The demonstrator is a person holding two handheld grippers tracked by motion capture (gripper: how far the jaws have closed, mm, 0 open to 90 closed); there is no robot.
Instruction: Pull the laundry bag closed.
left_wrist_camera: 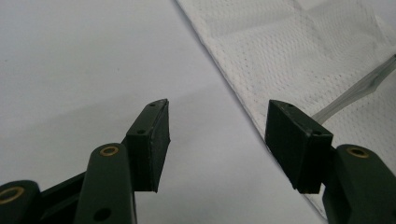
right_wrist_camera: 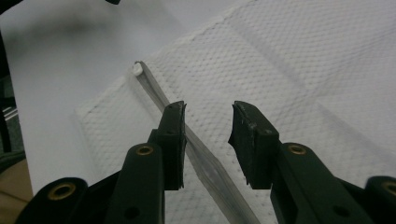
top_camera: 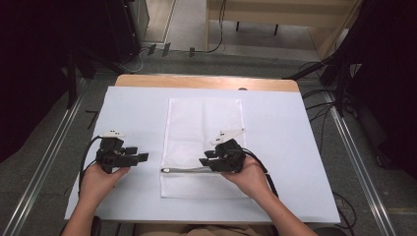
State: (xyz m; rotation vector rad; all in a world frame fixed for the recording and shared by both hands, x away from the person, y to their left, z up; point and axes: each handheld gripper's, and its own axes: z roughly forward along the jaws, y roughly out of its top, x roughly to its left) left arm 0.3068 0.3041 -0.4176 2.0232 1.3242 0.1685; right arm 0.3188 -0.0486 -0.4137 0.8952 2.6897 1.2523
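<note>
the person's two hands sit closest, at the near edge of the table, each wrapped round a black gripper. the right gripper [top_camera: 209,158] hangs over the near part of a white mesh laundry bag [top_camera: 204,128], jaws parted and holding nothing; in the right gripper view the grey zipper strip [right_wrist_camera: 159,95] passes just under the inner face of one jaw and runs on to its small white pull [right_wrist_camera: 137,69] near the bag's edge. whether a jaw touches the strip i cannot tell. the left gripper [top_camera: 137,156] is also released and empty, off the bag's left side over bare sheet, jaws pointing toward the bag.

the bag lies flat in the middle of the table, long axis running away from the person. the zipper crosses it the short way, left to right, near the person's end, with the pull at the left edge. so the right gripper is on the zipper line, while the left one looks nearer the pull.

underneath is a white sheet [top_camera: 280,128] on a wooden tabletop [top_camera: 196,81]; around it grey floor, cables [top_camera: 324,105] and dark stands [top_camera: 344,73].
</note>
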